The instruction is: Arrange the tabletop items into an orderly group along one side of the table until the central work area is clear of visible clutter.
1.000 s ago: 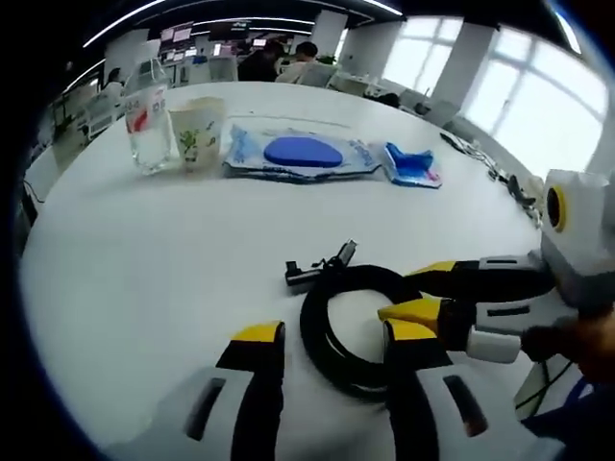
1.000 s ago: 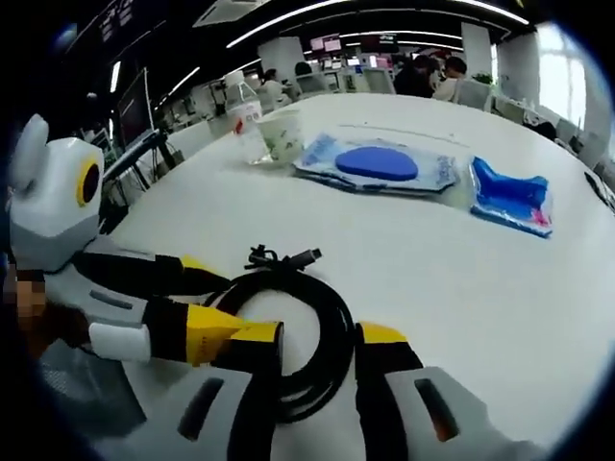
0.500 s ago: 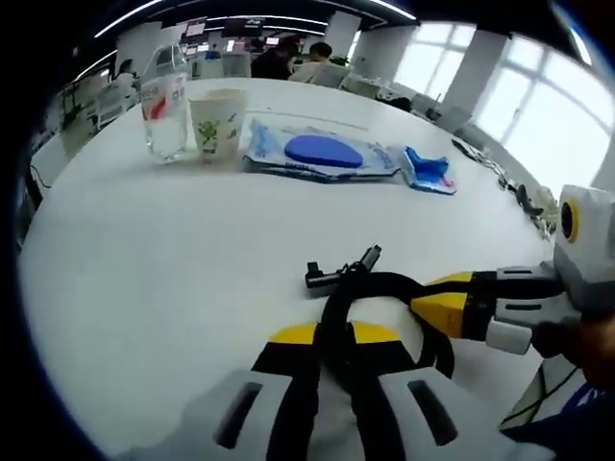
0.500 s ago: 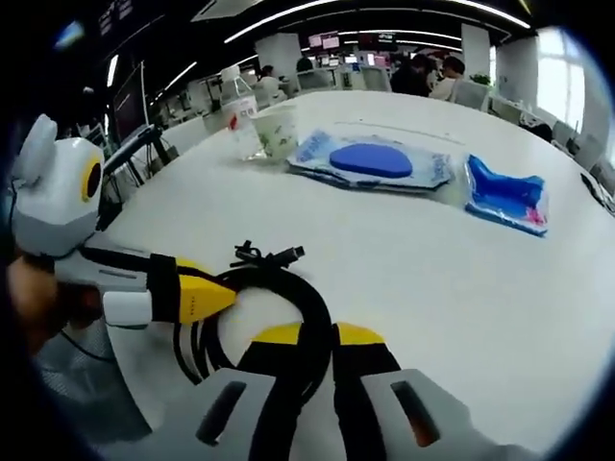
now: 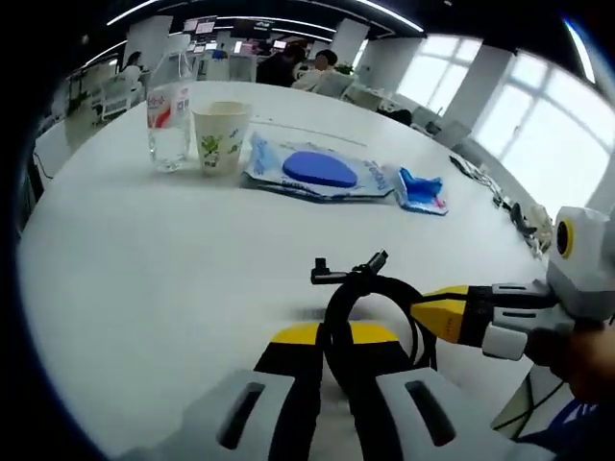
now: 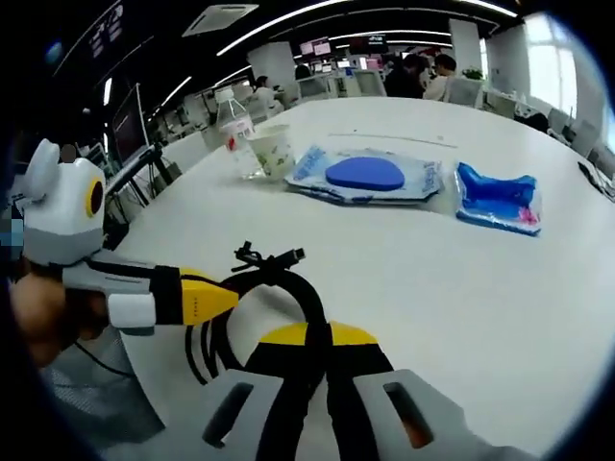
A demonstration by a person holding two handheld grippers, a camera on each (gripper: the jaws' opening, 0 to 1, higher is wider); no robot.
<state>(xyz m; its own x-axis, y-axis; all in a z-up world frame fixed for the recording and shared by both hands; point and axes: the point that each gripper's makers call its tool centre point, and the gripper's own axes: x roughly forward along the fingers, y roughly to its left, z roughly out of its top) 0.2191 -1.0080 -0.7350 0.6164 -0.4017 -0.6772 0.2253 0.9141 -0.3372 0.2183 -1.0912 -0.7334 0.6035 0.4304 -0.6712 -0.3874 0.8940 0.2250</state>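
My left gripper (image 5: pixel 332 338) has its yellow-tipped jaws pressed together on the near side of the black cable coil (image 5: pixel 370 307), and my right gripper (image 6: pixel 319 338) is likewise clamped on the same coil (image 6: pixel 252 307) from the opposite side, so both tools pinch it at once. In the left gripper view my right gripper (image 5: pixel 437 312) comes in from the right with a hand (image 5: pixel 577 360) behind it; in the right gripper view my left gripper (image 6: pixel 207 300) comes in from the left, a hand (image 6: pixel 43 317) gripping its body. The coil stands partly lifted, its connector ends (image 5: pixel 346 272) sticking out toward the far side. The white table (image 5: pixel 144 259) curves away on my left and lies bare and open between the coil and the far row. Along that far side stand a clear water bottle (image 5: pixel 170 120) and, just beside it, a paper cup (image 5: pixel 220 137) with a green print, then a flat clear packet holding a blue oval (image 5: pixel 320 170), then a smaller blue pouch (image 5: pixel 419 187). The left gripper view also shows dark cables (image 5: pixel 485 165) near the table's far right edge by the windows. The right gripper view shows monitors (image 6: pixel 135 115) off the left edge and people seated (image 6: pixel 423 72) beyond the table.
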